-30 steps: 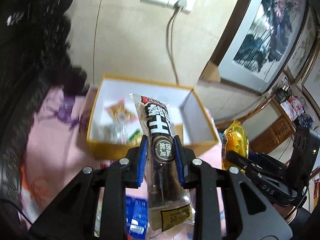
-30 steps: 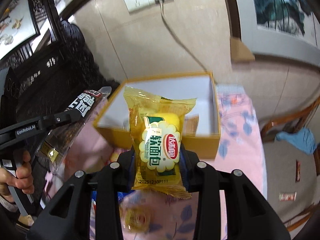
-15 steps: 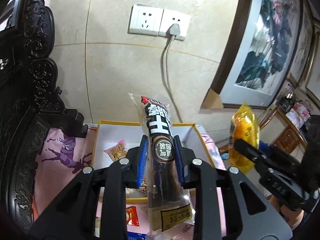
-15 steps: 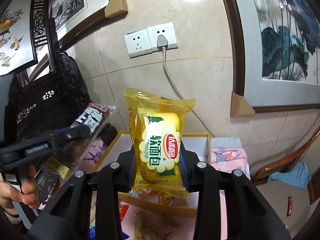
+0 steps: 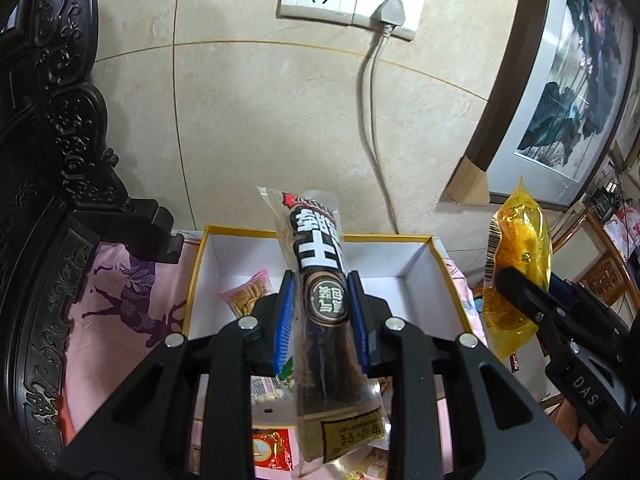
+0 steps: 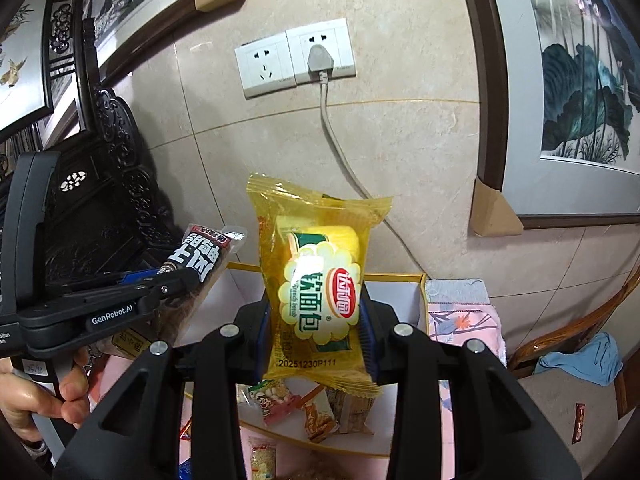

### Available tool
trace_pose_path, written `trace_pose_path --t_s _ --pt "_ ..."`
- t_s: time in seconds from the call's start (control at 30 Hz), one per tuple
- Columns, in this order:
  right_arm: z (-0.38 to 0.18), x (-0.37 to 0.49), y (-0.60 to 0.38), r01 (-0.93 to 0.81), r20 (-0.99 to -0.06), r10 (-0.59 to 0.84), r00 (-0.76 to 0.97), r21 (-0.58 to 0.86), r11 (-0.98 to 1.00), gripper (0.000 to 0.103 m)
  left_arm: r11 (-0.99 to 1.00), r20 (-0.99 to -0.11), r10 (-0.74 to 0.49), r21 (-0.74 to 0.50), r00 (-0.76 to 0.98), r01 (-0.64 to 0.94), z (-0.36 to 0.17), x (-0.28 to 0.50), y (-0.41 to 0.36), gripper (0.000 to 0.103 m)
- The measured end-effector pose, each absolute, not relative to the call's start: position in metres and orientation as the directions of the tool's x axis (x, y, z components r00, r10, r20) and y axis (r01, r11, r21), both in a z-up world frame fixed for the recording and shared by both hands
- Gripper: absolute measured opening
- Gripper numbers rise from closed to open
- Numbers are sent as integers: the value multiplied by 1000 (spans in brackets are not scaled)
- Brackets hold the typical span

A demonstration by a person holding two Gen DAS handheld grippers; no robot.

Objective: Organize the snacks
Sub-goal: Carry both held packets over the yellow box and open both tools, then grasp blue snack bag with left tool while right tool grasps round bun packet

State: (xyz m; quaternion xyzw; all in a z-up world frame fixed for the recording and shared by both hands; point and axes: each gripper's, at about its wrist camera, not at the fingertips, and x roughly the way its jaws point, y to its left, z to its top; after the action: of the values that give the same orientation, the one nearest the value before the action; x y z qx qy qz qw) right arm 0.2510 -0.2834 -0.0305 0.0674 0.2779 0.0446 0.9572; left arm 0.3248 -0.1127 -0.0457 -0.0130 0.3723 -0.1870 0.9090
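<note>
The left hand-held gripper (image 5: 320,316), jaws opening, holds a long dark packet (image 5: 320,304) upright above the box (image 5: 416,264); the right hand-held gripper (image 6: 316,332) grips a yellow bread packet (image 6: 316,280) upright.

Long dark snack stick (image 5: 320,300), clear-wrapped with white lettering, stands upright above the white, gold-rimmed box (image 5: 416,276). Yellow soft-bread packet (image 6: 320,292) with a green-and-red label is likewise upright. Several small snack packets (image 5: 248,296) lie inside the box.
</note>
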Motion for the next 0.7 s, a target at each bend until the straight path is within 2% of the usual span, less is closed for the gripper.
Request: trace_pose_path --t_s 0.03,0.07,0.1,0.13,0.2,0.43,0.7 --pt "-32 254 -283 -55 -534 130 835 154 986 38 931 -673 -348 -167 652 324 -47 327 -112 29" --pt "-33 256 -282 -53 -541 125 832 147 988 45 936 -673 -340 -176 656 305 -47 329 -110 47" --pt "-33 256 -281 -42 -543 110 833 136 990 61 940 -667 -335 -187 665 287 -46 330 -107 75" --pt "-32 254 -280 -24 -530 83 844 117 993 68 943 -648 -329 -194 687 270 -43 328 -103 80" --pt "-30 250 -279 -24 -510 74 857 103 994 69 943 -606 -332 -198 722 268 -35 323 -96 81" --pt "-30 237 -277 -44 -524 103 846 123 991 69 947 -591 -320 -201 740 250 -24 308 -81 82" --pt "-56 199 -266 -64 -600 144 787 152 986 69 960 -628 -278 -184 727 209 -43 271 -46 87"
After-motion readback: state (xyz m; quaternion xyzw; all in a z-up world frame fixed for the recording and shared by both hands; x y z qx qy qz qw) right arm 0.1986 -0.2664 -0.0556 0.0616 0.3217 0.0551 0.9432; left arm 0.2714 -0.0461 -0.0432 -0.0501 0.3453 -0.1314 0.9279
